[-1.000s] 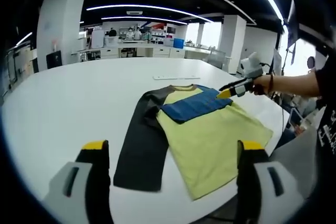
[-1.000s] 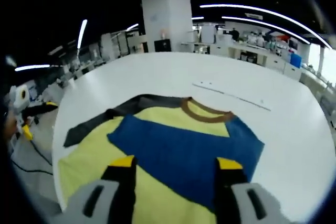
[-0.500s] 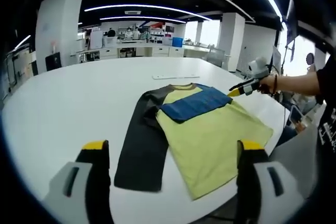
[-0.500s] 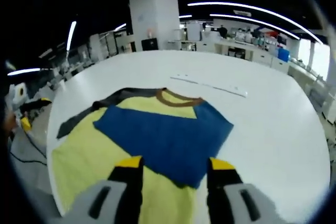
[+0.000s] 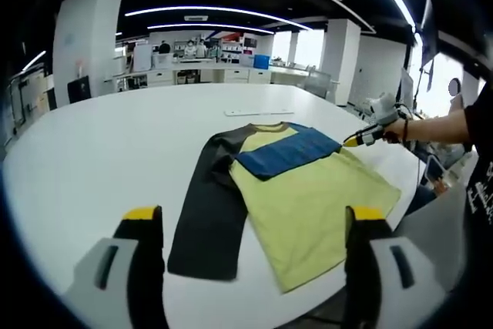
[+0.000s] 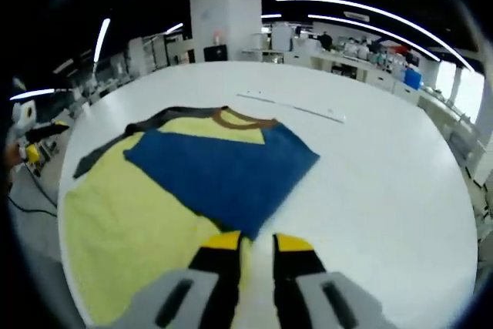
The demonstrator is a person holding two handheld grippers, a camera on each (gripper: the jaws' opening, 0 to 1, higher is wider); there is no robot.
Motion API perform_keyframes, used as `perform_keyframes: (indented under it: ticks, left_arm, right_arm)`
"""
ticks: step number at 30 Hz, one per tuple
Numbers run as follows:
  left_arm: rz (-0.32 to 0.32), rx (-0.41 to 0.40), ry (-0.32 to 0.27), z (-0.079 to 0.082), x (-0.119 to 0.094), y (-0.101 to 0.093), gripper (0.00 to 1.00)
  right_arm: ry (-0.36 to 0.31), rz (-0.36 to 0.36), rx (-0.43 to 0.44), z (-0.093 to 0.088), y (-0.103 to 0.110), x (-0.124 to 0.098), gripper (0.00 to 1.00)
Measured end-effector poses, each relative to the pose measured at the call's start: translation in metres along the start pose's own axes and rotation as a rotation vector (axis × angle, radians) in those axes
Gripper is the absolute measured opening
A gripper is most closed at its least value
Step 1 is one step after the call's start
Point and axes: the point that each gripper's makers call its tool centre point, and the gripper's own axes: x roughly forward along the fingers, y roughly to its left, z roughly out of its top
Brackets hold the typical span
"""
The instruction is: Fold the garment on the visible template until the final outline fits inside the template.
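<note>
One garment: yellow shirt with a blue sleeve folded across its chest and a dark sleeve stretched out straight, flat on the white counter.
Left tongs: jaws stand wide apart, holding nothing, above the counter's near edge.
Garment vs left tongs: ahead of them and between the two jaws' lines; the dark sleeve's cuff ends just ahead of the left jaw, the yellow hem just ahead of the right jaw, neither touching.
Right tongs: jaws drawn narrow with a slim gap; whether cloth is pinched there I cannot tell.
Garment vs right tongs: the yellow body spreads ahead and to their left, its edge reaching the jaw tips; the blue sleeve's corner lies just ahead of the tips; brown collar farther ahead.
Right tongs, from left gripper view: seen held by a hand beside the blue sleeve's far corner.
Strip: a thin pale strip lies on the counter beyond the collar, well apart from both tongs.
</note>
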Motion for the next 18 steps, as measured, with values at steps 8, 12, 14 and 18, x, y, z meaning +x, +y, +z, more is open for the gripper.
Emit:
perform_keyframes:
  ticks: [8, 12, 14, 18]
  left_arm:
    - [0.006, 0.002, 0.008, 0.000, -0.001, 0.001, 0.94]
    - [0.013, 0.002, 0.011, 0.000, -0.003, 0.003, 0.94]
    - [0.015, 0.002, 0.014, -0.001, -0.003, 0.004, 0.93]
    - [0.016, 0.001, 0.020, -0.003, -0.002, 0.004, 0.92]
  right_arm:
    - [0.019, 0.020, -0.025, -0.006, 0.006, 0.009, 0.04]
    - [0.033, 0.019, 0.000, -0.014, 0.008, 0.011, 0.00]
    - [0.011, 0.026, 0.049, -0.012, 0.008, 0.012, 0.00]
    - [0.020, 0.005, 0.037, -0.013, 0.002, 0.011, 0.00]
